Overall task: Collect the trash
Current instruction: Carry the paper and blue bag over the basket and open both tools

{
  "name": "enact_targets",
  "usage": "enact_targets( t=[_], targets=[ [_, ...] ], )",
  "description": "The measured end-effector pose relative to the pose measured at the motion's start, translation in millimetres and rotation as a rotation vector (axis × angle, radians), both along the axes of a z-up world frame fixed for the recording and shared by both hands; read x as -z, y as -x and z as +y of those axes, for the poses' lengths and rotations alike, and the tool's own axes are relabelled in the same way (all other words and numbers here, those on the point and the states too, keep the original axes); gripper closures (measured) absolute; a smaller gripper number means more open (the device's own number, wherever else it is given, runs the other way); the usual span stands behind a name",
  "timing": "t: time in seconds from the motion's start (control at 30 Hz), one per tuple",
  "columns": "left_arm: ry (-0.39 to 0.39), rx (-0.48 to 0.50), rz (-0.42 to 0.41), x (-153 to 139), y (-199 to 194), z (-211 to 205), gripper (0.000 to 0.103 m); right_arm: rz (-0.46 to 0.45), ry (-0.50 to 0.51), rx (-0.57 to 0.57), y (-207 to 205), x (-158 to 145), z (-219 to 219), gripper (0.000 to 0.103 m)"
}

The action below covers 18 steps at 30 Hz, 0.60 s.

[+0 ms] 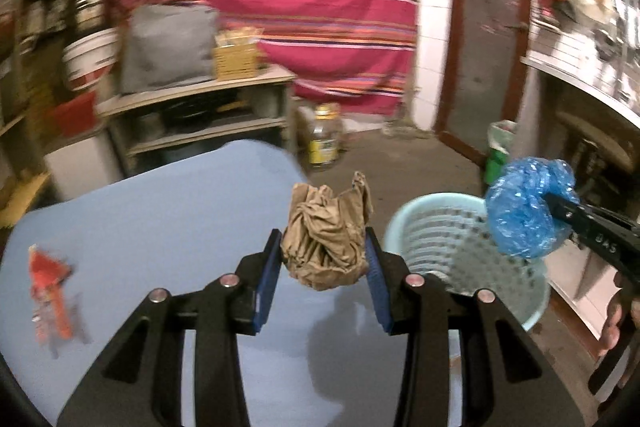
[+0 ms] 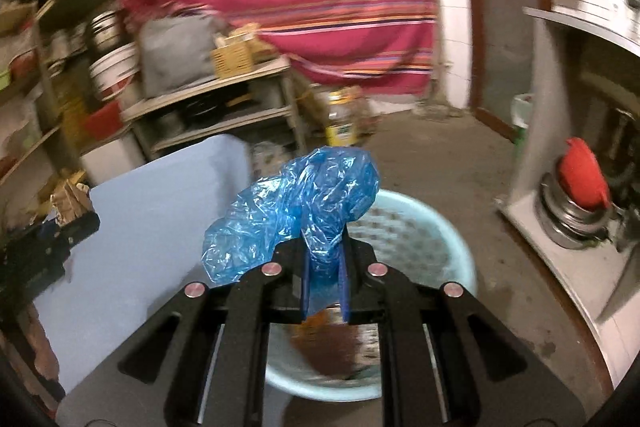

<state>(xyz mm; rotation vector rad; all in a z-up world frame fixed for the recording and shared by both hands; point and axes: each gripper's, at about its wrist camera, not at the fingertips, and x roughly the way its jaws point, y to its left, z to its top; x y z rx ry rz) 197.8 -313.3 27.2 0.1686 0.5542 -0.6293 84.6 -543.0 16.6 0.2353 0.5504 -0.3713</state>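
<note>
My left gripper [image 1: 323,259] is shut on a crumpled brown paper bag [image 1: 326,239] and holds it above the blue table [image 1: 160,211], near its right edge. My right gripper [image 2: 325,263] is shut on a crumpled blue plastic bag [image 2: 296,203] and holds it over the pale blue perforated basket [image 2: 432,227]. The left wrist view shows the blue bag [image 1: 528,207] above the basket's [image 1: 436,235] right rim. A red wrapper [image 1: 50,291] lies on the table at the left. The left gripper with the brown paper [image 2: 70,197] shows at the left of the right wrist view.
The basket stands on the concrete floor by the table's right side. A glass jar [image 1: 324,139] stands on the floor behind. A shelf unit [image 1: 200,111] with a grey bag and a wicker box is behind the table. A counter [image 2: 560,211] with pots is at right.
</note>
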Motion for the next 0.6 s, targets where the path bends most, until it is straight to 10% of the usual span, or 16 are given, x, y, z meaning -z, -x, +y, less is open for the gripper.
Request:
enact_targets(
  t=[0.6],
  targets=[
    [-0.086, 0.179, 0.078, 39, -2, -152, 0.055, 0.005, -0.102, 0.127, 26, 21, -72, 0.091]
  ],
)
